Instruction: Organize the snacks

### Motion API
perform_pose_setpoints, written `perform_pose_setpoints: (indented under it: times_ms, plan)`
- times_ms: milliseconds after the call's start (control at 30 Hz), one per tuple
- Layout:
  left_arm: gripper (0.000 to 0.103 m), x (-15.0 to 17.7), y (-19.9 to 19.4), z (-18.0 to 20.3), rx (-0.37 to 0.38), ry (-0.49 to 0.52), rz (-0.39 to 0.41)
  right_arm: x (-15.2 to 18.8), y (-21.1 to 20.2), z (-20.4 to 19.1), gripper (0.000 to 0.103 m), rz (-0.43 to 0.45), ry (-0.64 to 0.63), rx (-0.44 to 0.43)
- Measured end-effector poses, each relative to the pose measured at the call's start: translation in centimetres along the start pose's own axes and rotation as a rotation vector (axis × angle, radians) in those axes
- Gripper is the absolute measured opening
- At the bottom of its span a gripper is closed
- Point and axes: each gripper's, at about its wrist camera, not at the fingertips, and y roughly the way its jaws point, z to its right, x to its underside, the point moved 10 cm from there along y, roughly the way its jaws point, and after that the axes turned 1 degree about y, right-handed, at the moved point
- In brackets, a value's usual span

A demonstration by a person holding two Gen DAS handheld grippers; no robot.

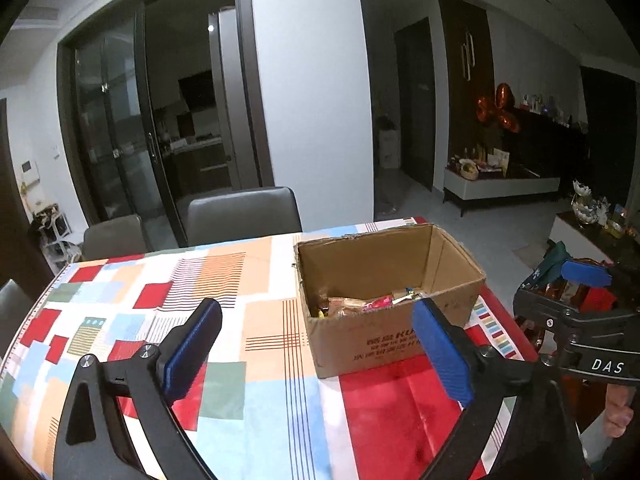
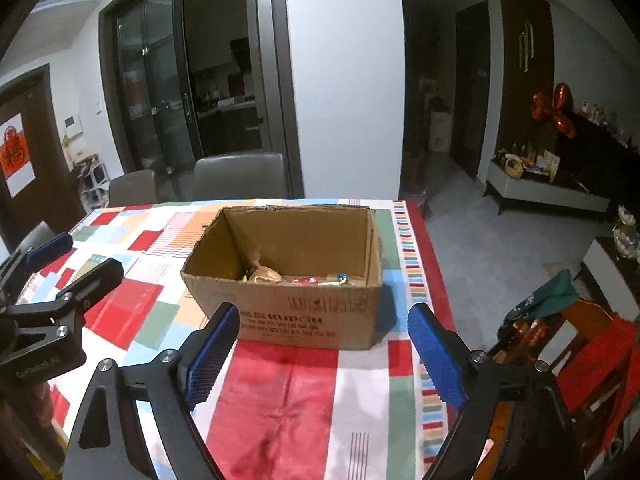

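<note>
In the left wrist view, the left gripper (image 1: 318, 344) fills the lower frame with jaws spread wide and empty. The box (image 1: 384, 300) stands right of centre on the tablecloth (image 1: 256, 280), snacks (image 1: 372, 302) on its floor. The right gripper (image 2: 324, 350), lower frame in its own view, is likewise spread wide and empty.

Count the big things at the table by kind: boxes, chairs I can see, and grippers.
Box: 1, open, with snacks in the bottom
Chairs: 3, two on the far side and one at the left end
Grippers: 2, left gripper and right gripper, both open
Total: 6
</note>
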Motion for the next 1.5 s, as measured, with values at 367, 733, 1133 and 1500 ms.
perform_pose_setpoints:
  times_ms: [367, 733, 1133, 1500]
  plan:
    - [0.103, 2.9, -3.9, 1.2, -0.017, 0.018, 0.045, 3.1, -4.1, 0.1, 0.087, 0.065, 0.004, -0.004]
    - [0.103, 5.5, -6.1, 2.1, 0.011, -0.028, 0.041, 5.4, -7.3, 0.4, 0.087, 0.133, -0.004, 0.032]
    - [0.103, 6.7, -7.9, 2.4, 0.004, -0.036, 0.065, 7.3, -8.3, 0.3, 0.087, 0.133, 0.024, -0.004]
    - [0.103, 7.2, -8.3, 2.6, 0.01, -0.04, 0.071, 8.0, -8.5, 0.4, 0.087, 0.129, 0.029, 0.001]
